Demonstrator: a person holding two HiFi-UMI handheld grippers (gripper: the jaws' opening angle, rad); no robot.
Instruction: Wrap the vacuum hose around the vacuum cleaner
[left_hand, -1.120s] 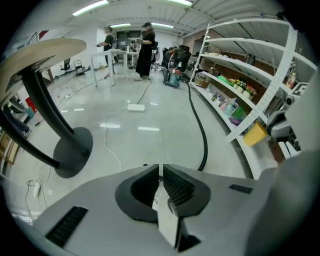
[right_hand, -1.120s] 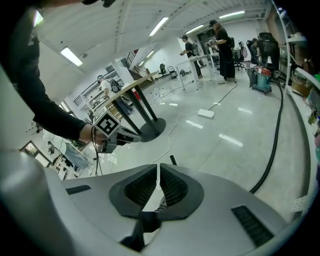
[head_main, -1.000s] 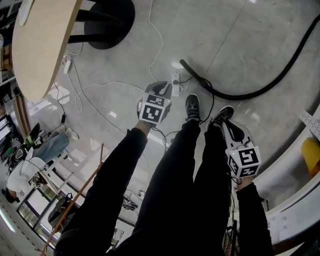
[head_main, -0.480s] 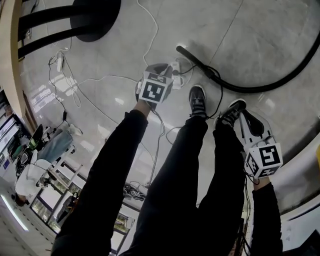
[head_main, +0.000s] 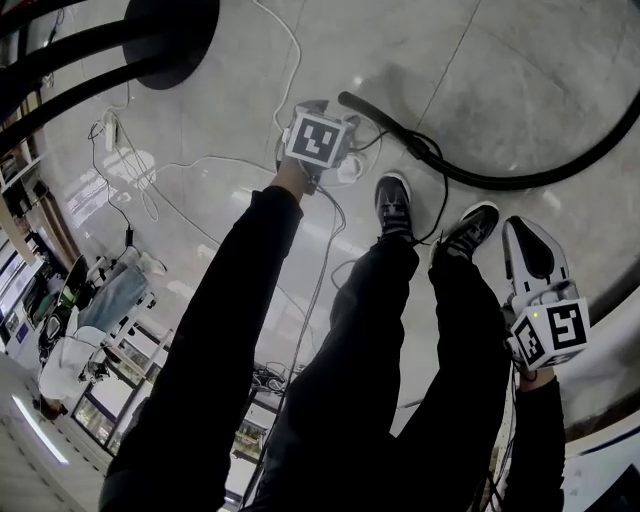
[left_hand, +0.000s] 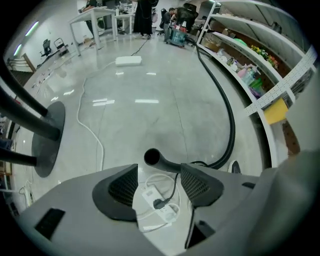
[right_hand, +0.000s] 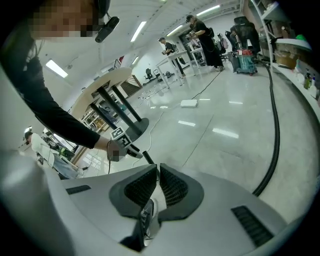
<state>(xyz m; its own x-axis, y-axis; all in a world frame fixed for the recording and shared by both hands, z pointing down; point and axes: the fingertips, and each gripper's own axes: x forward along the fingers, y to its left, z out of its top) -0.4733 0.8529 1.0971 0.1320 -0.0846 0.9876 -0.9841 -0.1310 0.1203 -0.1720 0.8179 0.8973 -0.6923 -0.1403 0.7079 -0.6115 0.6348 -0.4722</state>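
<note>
**Reaching for the hose end as the left tongs spread**

Across the grey floor (head_main: 520, 70) the black vacuum hose (head_main: 520, 178) lies in one long curve, unwrapped. It runs off toward what we take to be the vacuum cleaner (right_hand: 244, 62), far away by the shelves. Its open end (left_hand: 151, 157) points at us, just past our feet.

A second ago our left arm hung nearer the body with its tongs clenched. Now we have stretched it forward, and the left gripper (left_hand: 159, 175) is opening over that hose end. The end sits just beyond the tips and no pad touches it, so nothing is held yet. The right gripper (right_hand: 157, 175) has dropped lower beside our right leg, clenched on nothing.

A white power strip (left_hand: 157, 205) lies directly under the left jaws, right by the hose end.

We judge the task barely begun: this is the approach to a first grab.
</note>
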